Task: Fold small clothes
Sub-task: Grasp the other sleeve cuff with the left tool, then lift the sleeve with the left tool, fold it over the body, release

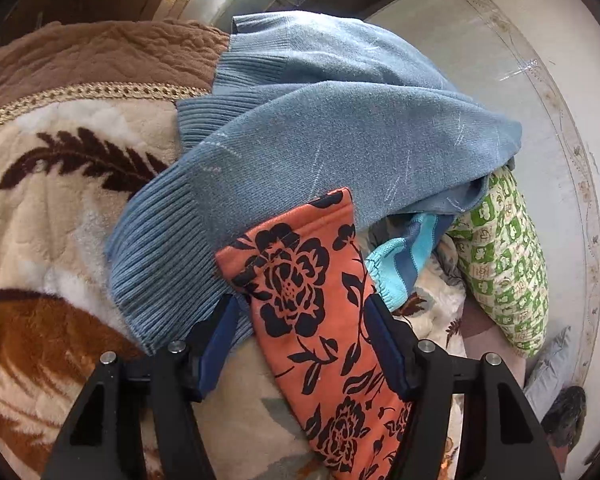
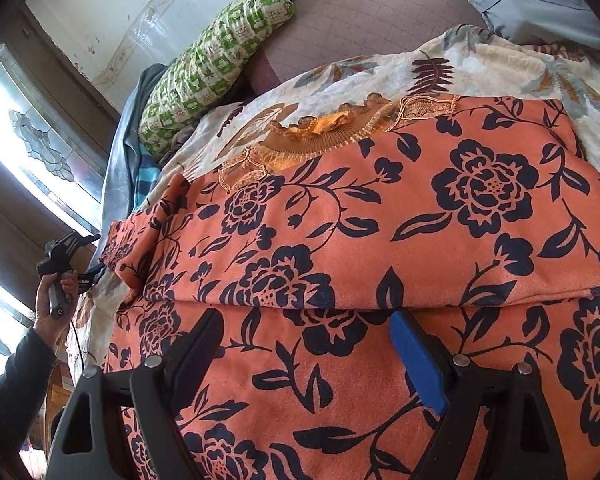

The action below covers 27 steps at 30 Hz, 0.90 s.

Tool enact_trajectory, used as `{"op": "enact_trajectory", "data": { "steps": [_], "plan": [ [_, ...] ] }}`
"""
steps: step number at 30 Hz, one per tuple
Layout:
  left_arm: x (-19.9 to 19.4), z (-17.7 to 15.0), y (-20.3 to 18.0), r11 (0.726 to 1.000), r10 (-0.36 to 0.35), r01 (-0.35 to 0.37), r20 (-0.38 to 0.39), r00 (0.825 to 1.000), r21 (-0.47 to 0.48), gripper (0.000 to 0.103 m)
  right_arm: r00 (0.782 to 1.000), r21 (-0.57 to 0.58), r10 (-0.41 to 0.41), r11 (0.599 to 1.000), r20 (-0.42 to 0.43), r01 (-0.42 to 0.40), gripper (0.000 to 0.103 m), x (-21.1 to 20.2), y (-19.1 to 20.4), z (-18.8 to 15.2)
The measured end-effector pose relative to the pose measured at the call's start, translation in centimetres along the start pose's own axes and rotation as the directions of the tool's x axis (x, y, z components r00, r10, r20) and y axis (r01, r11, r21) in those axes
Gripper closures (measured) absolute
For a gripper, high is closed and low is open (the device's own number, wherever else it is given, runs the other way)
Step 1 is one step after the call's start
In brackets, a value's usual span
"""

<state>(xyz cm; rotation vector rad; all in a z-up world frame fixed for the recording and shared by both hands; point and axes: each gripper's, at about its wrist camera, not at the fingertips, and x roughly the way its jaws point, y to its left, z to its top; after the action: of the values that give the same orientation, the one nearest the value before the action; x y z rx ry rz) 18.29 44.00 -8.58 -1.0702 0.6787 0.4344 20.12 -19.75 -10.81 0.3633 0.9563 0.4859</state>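
Note:
An orange garment with dark flowers [image 2: 380, 208] lies spread on the blanket, its lower part folded up, with a knit collar [image 2: 320, 128] at the far edge. One of its sleeves [image 1: 300, 280] runs between the fingers of my left gripper [image 1: 302, 320]. The right pad touches the sleeve's edge, while a gap shows at the left pad, so the jaws stand open around it. My right gripper [image 2: 306, 340] is open low over the garment's near part, and nothing is pinched between its fingers. At the garment's left end, a hand holds the left gripper [image 2: 66, 248].
A blue knit sweater [image 1: 320, 128] lies heaped just beyond the sleeve, over a striped blue garment [image 1: 404, 256]. A green-patterned pillow [image 2: 220, 52] rests by the wall. A cream blanket with brown leaves [image 1: 60, 200] covers the bed. A window [image 2: 40, 140] is at the left.

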Motion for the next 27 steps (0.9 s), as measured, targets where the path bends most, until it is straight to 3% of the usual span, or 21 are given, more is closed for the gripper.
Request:
{"op": "enact_trajectory", "data": {
  "steps": [4, 8, 9, 10, 11, 12, 15, 18, 20, 23, 27],
  "plan": [
    [0.5, 0.7, -0.2, 0.998, 0.051, -0.051, 0.004, 0.999, 0.027, 0.036, 1.000, -0.001, 0.001, 1.000, -0.001, -0.001, 0.016, 0.1, 0.1, -0.1],
    [0.8, 1.5, 0.6, 0.998, 0.057, -0.056, 0.023, 0.998, -0.038, 0.038, 1.000, -0.002, -0.001, 1.000, -0.001, 0.001, 0.016, 0.1, 0.0, -0.1],
    [0.7, 1.5, 0.6, 0.997, 0.079, -0.078, 0.023, 0.997, -0.025, 0.049, 1.000, -0.003, -0.001, 1.000, -0.001, 0.001, 0.016, 0.2, 0.0, -0.1],
    [0.8, 1.5, 0.5, 0.993, 0.118, -0.118, 0.024, 0.993, -0.002, 0.072, 1.000, -0.004, -0.002, 1.000, -0.001, 0.002, 0.016, 0.2, 0.0, 0.0],
    [1.0, 1.5, 0.5, 0.988, 0.154, -0.154, 0.016, 0.988, 0.019, 0.087, 1.000, -0.005, -0.001, 1.000, -0.002, 0.001, 0.016, 0.2, 0.0, 0.0],
    [1.3, 1.6, 0.9, 0.987, 0.163, -0.163, -0.002, 0.987, 0.019, 0.096, 1.000, -0.006, -0.001, 1.000, -0.002, 0.001, 0.016, 0.2, 0.0, 0.0],
    [1.2, 1.7, 0.6, 0.984, 0.174, -0.174, 0.001, 0.985, 0.033, 0.097, 1.000, -0.008, -0.001, 1.000, 0.000, 0.001, 0.016, 0.1, 0.1, 0.0],
    [-0.2, 1.0, -2.2, 0.968, 0.200, -0.206, 0.057, 0.978, 0.143, 0.097, 1.000, -0.013, -0.001, 1.000, 0.004, 0.001, 0.016, -0.1, 0.2, 0.0],
    [-2.0, -0.3, -5.4, 0.943, 0.178, -0.202, 0.114, 0.977, 0.263, 0.097, 1.000, -0.015, 0.001, 1.000, 0.017, 0.000, 0.016, -0.4, 0.3, 0.1],
    [-5.3, -3.7, -11.1, 0.890, 0.077, -0.136, 0.151, 0.985, 0.434, 0.097, 0.999, -0.007, 0.007, 1.000, 0.045, -0.007, 0.016, -1.3, 0.2, 0.4],
    [-10.0, -11.3, -20.4, 0.767, -0.110, 0.012, 0.114, 0.987, 0.641, 0.097, 0.995, 0.026, 0.025, 0.999, 0.096, -0.028, 0.016, -2.9, -0.3, 0.8]
  ]
}}
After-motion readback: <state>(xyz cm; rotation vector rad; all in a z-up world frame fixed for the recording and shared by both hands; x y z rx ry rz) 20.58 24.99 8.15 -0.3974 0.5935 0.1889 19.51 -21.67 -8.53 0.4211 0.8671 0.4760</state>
